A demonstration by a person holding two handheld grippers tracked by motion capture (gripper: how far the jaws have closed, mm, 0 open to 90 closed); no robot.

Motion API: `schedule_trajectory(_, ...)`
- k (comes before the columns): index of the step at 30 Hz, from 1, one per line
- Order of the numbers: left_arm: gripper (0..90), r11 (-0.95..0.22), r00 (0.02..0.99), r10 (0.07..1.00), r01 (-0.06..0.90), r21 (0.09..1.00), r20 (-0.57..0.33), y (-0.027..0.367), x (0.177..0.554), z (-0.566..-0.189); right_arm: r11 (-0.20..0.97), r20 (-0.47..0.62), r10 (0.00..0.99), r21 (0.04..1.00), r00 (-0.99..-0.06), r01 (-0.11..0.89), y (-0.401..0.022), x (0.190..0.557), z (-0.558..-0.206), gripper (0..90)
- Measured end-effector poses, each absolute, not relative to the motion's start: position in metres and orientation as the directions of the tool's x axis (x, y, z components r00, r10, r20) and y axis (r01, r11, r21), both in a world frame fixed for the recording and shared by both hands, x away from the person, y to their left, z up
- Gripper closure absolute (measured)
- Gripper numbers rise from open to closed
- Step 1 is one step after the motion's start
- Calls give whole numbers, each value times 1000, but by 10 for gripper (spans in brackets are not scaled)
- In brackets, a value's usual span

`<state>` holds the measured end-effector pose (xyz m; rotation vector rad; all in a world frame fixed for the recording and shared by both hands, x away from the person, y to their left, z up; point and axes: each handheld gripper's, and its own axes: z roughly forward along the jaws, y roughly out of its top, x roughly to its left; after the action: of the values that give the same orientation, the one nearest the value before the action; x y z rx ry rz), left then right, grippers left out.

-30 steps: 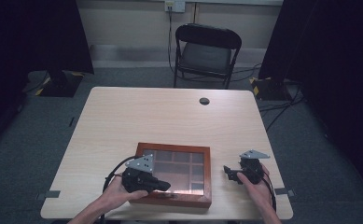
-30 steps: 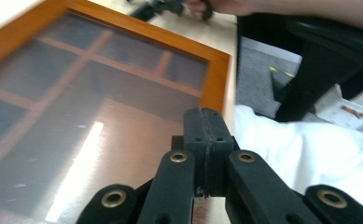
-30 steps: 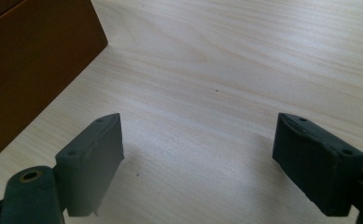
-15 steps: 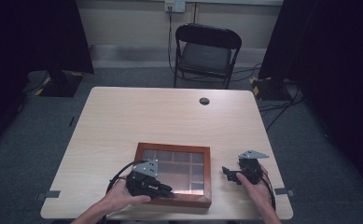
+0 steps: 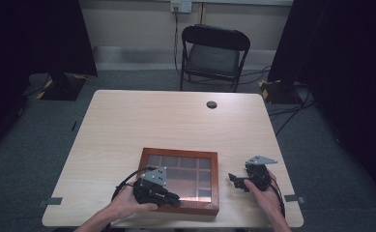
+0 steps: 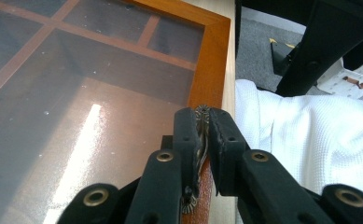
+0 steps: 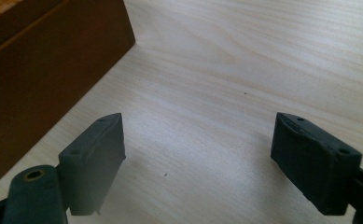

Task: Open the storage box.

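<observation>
I am seated at a pale wooden table (image 5: 176, 125). A shallow wooden display box (image 5: 180, 180) with a glass lid sits near my edge, its dividers visible through the glass. My left gripper (image 6: 202, 123) has its jaws nearly together, having just closed in a little, and they pinch a small ornate metal clasp (image 6: 200, 113) on the box's front edge, the side nearest me. In the high view my left gripper (image 5: 173, 197) lies over the front left part of the box. My right gripper (image 7: 198, 158) hovers with its jaws wide apart and nothing between them, above bare tabletop just beside the box's right wall (image 7: 53, 70); in the high view it (image 5: 234, 180) is just right of the box, not touching it.

The step, as I judge it, is lifting the lid by the clasp. To do it well I should keep the pinch square on the clasp so the thin metal does not slip out, lift slowly along the hinge's arc, and be ready to steady the box's side with my right gripper if the whole box starts to tip or slide.
</observation>
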<state>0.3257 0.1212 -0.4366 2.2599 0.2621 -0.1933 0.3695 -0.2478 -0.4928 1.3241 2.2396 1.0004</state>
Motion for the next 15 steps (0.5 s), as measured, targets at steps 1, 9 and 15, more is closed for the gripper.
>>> schedule_trajectory(1, 821, -639, 966, 127, 254, 727, -226, 121, 326, -436, 313, 54, 860, 729, -507, 608, -248, 369, -492, 170)
schedule_trajectory(9, 823, -627, 960, 115, 269, 731, -255, 122, 330, -435, 305, 70, 828, 776, -556, 552, -245, 363, -482, 166)
schedule_trajectory(15, 824, -606, 956, 105, 281, 744, -276, 124, 333, -428, 324, 70, 780, 805, -622, 497, -238, 356, -475, 166)
